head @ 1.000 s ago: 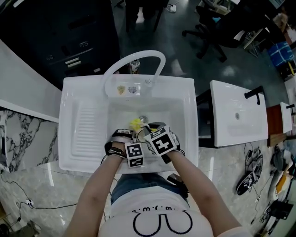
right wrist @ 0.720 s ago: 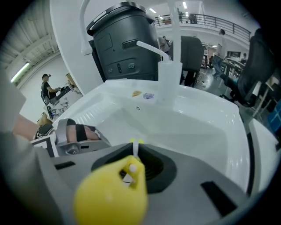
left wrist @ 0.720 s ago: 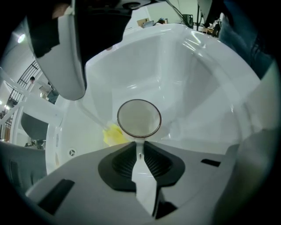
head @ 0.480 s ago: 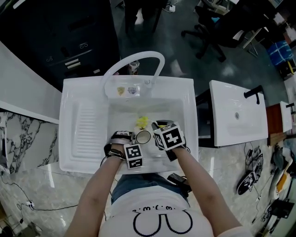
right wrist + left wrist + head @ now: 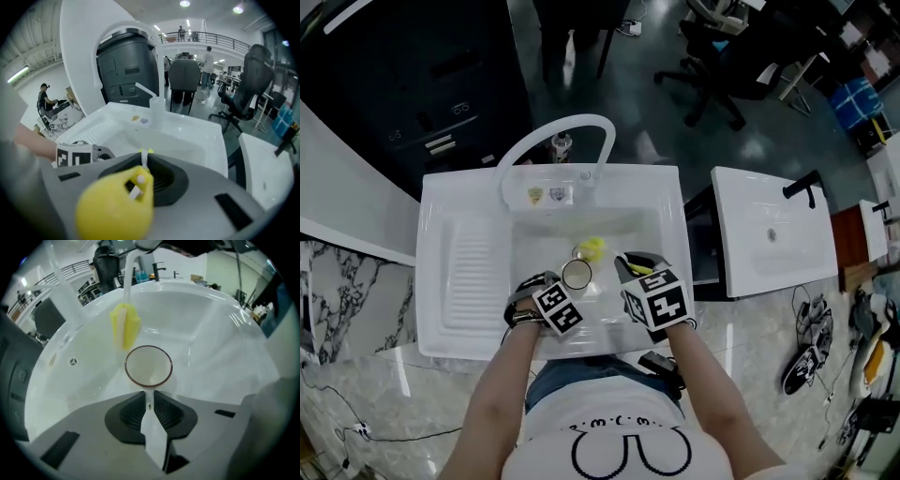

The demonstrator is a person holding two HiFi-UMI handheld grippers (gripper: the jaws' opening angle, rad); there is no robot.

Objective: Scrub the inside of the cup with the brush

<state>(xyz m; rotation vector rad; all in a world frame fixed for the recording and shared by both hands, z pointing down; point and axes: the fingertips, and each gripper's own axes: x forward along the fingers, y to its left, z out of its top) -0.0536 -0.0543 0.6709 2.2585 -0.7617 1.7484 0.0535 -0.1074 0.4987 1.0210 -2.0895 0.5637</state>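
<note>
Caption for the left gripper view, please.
Left gripper holds the cup by its handle in the white sink; yellow brush outside the cup.

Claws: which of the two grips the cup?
The left claw, clamped on the cup by its handle; the right claw holds the yellow brush instead.

Smooth glossy sink (image 5: 450, 202), translucent cup (image 5: 577, 274), spongy-headed brush (image 5: 593, 247).

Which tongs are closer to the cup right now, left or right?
Left. The left tongs grip the cup by its handle; the right tongs sit to its right in the head view, clamped on the brush.
</note>
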